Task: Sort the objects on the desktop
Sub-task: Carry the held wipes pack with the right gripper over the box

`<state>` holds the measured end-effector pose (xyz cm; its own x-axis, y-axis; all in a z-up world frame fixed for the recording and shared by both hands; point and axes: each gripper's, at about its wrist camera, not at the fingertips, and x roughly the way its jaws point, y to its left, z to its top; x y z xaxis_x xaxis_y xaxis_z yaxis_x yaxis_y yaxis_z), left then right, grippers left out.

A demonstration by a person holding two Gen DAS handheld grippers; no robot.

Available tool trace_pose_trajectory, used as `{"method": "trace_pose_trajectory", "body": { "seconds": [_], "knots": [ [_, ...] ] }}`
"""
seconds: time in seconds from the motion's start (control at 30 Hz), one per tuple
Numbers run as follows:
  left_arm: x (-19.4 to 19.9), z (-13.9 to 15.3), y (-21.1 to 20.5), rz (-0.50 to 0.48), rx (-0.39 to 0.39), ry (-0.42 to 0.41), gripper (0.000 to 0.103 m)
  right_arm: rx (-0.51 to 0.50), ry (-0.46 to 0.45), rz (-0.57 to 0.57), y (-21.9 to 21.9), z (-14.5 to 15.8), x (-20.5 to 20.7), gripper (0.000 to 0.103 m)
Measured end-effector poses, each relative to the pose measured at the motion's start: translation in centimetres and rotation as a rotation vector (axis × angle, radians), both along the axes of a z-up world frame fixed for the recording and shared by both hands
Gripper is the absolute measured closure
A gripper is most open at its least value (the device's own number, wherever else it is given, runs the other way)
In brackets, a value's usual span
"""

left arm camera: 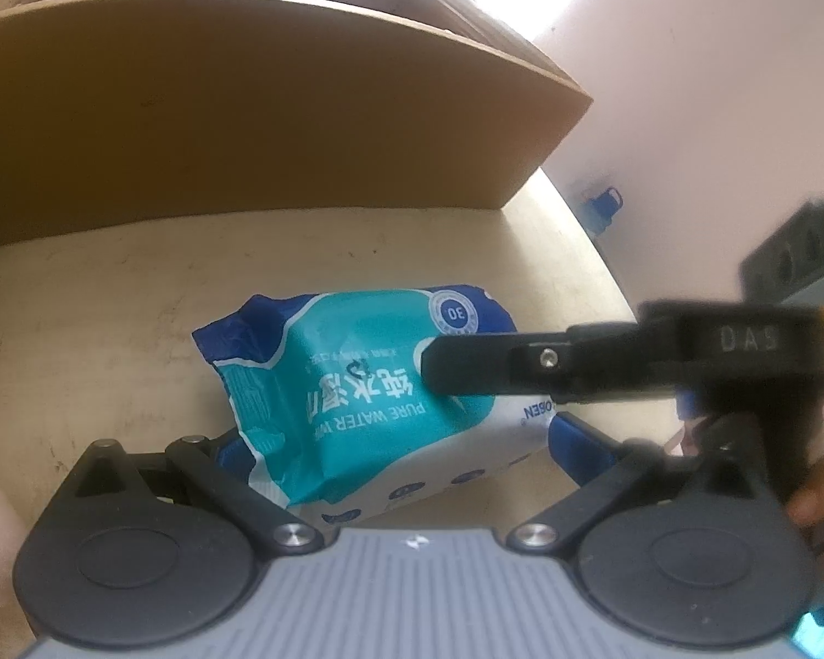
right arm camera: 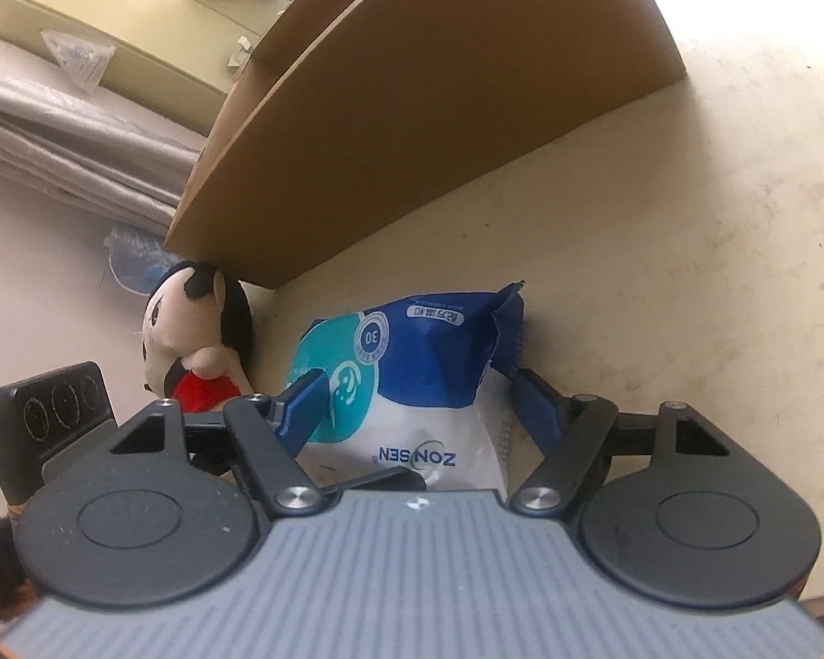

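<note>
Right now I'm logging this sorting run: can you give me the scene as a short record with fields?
item: blue and teal wet-wipes pack, lying on the beige table
right gripper: blue fingers straddle the pack
left gripper: at the pack's near edge
behind pack: brown cardboard box
beside pack: plush doll

Left wrist view: we look steeply down, close over the wipes pack (left arm camera: pixel 368 401).
Right wrist view: we face the same pack (right arm camera: pixel 412 384) from its other end.
Shared: pack, cardboard box (left arm camera: pixel 247 110), tabletop (right arm camera: pixel 686 274).
</note>
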<state>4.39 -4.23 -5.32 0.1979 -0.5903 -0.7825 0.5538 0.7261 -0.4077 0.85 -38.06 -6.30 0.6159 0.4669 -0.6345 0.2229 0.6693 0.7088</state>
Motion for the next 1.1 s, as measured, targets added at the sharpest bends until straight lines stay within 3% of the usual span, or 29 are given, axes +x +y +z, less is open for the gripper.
{"method": "trace_pose_trajectory", "body": {
  "seconds": [0.17, 0.33, 0.73, 0.9, 1.1],
  "knots": [
    [-0.5, 0.4, -0.4, -0.017, 0.053, -0.022, 0.000, 0.005, -0.003, -0.028, 0.0, 0.3, -0.1, 0.041],
    [-0.9, 1.1, 0.0, 0.004, 0.044, -0.035, 0.003, -0.036, -0.015, -0.027, 0.5, 1.1, -0.3, 0.047],
    [-2.5, 2.8, 1.3, 0.021, 0.053, -0.065, 0.004, -0.048, -0.040, -0.035, 1.2, 2.5, -1.2, 0.050],
    [-3.3, 5.3, 2.7, 0.040, 0.031, -0.087, 0.004, -0.057, -0.035, -0.032, 1.5, 4.6, -1.3, 0.050],
    [-2.7, 9.7, 2.5, 0.049, 0.014, -0.182, 0.004, -0.103, -0.113, -0.023, 1.5, 8.9, -0.5, 0.049]
  ]
}}
